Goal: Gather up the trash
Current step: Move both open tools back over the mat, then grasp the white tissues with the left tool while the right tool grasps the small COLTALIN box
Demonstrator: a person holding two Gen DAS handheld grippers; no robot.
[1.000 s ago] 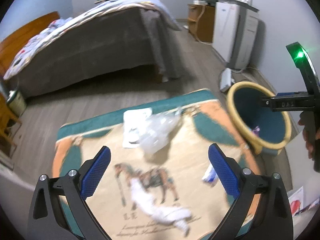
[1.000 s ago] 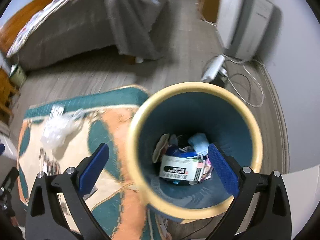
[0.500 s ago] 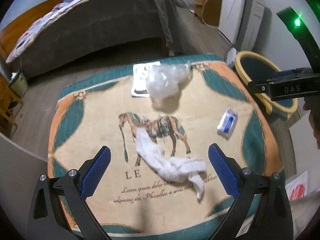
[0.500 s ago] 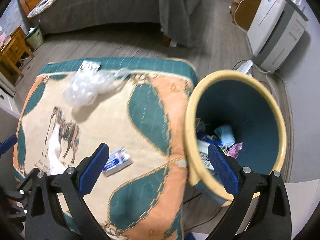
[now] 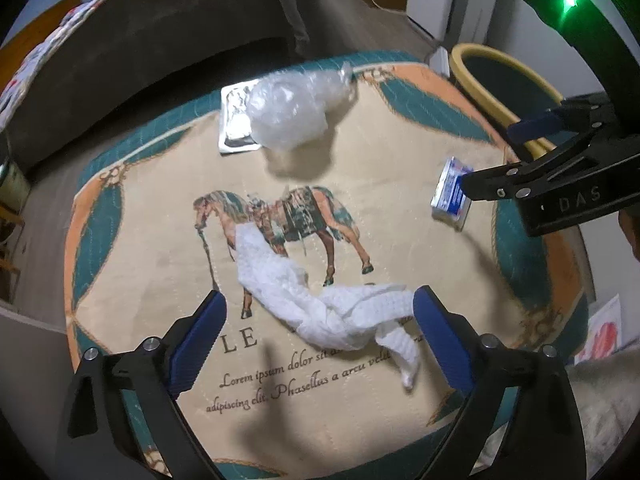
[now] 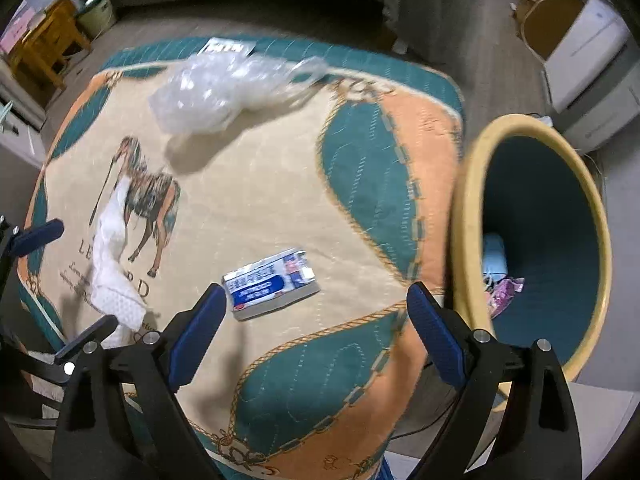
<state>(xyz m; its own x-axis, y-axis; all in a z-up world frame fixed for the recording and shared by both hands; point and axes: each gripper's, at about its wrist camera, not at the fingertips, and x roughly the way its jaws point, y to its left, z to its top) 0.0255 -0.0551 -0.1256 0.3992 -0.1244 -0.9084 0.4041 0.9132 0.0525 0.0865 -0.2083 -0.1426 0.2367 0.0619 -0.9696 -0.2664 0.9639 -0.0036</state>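
Note:
A crumpled white tissue (image 5: pixel 320 296) lies on the horse-print cloth (image 5: pixel 160 208), just beyond my open left gripper (image 5: pixel 320 340). It also shows in the right wrist view (image 6: pixel 112 256). A blue-and-white packet (image 6: pixel 272 284) lies just ahead of my open right gripper (image 6: pixel 312 328); in the left wrist view the packet (image 5: pixel 450 194) sits by the right gripper's finger. A clear crumpled plastic bag (image 5: pixel 292 112) and a silver wrapper (image 5: pixel 234 124) lie at the far edge. A yellow-rimmed teal bin (image 6: pixel 536 240) holding trash stands to the right.
The cloth-covered table (image 6: pixel 360 184) ends close to the bin. A bed (image 5: pixel 140 40) stands beyond the table, with white appliances (image 6: pixel 592 68) at the far right. A wooden stool (image 6: pixel 48 48) and a small pail (image 6: pixel 96 8) stand at the far left.
Both grippers have come down and nearer to the table. The right gripper has swung left from over the bin to the packet. The left gripper now frames the white tissue.

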